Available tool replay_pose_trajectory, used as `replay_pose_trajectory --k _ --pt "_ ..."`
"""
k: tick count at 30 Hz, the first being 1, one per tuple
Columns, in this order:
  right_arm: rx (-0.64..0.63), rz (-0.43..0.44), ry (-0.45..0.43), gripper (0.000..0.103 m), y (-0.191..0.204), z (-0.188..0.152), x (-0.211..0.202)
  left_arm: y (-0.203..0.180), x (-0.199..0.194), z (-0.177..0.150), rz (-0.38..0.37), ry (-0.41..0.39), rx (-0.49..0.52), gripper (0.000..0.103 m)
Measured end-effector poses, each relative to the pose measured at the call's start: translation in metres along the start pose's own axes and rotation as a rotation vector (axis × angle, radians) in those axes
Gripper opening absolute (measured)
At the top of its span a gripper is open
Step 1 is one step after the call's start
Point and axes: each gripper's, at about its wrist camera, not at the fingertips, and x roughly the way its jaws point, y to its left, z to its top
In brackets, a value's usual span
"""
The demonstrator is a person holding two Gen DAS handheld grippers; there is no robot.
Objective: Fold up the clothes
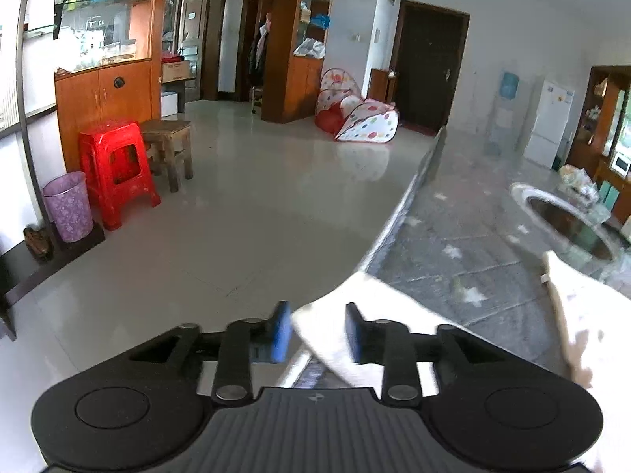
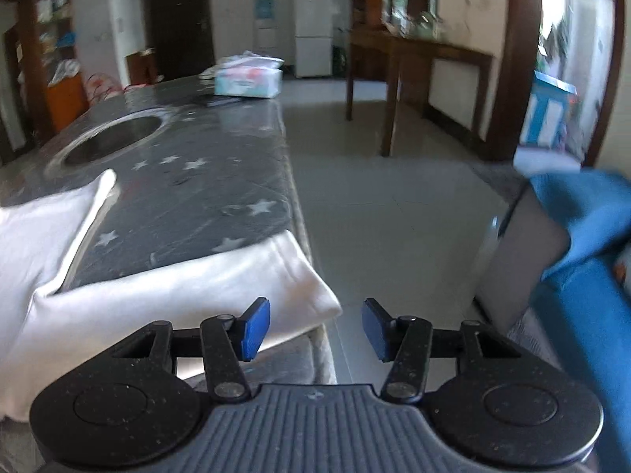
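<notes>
- Left hand-held gripper [image 1: 317, 331]: blue pads apart, nothing clamped; a corner of the white cotton garment [image 1: 355, 323] sits between them at the near edge of the dark star-print worktop [image 1: 473, 236].
- Right hand-held gripper [image 2: 315, 329]: also spread wide, empty. Garment's other corner [image 2: 197, 295] lies just left of its left pad, overhanging the worktop edge.
- Garment's long axis runs along the near edge, between the 2 grippers; a 2nd white flap reaches back twd the round hole [image 2: 114, 140].
- Left is nearer a grip, I'd judge; right needs a shift left.
- Hidden: garment's middle, cut off by both frames; type unclear, motion blur.
</notes>
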Motion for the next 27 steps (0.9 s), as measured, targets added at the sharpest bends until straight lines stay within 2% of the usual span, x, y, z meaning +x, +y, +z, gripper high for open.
replay_pose_trajectory --k 1,4,8,13,19,23,27 --pt "0.028 0.016 0.002 0.048 -0.004 -0.001 0.002 -0.004 -0.004 0.0 -0.015 -0.007 0.006 0.039" --pt "0.086 0.059 -0.003 0.03 -0.012 -0.002 0.004 -0.018 -0.017 0.001 -0.07 -0.023 0.031 0.045" --pt "0.09 0.056 -0.033 0.009 -0.013 -0.005 0.0 -0.049 -0.033 -0.001 -0.177 -0.031 0.089 0.047" --pt "0.116 0.079 -0.083 0.005 -0.015 -0.003 -0.012 -0.101 -0.045 -0.012 -0.363 0.01 0.188 0.047" --pt "0.139 0.127 -0.142 0.005 -0.017 0.005 -0.031 -0.183 -0.058 -0.042 -0.602 0.086 0.372 0.047" --pt "0.134 0.155 -0.165 0.005 -0.016 0.012 -0.042 -0.233 -0.069 -0.067 -0.708 0.115 0.522 0.047" --pt "0.122 0.182 -0.199 0.005 -0.011 0.021 -0.054 -0.264 -0.079 -0.091 -0.784 0.135 0.631 0.047"
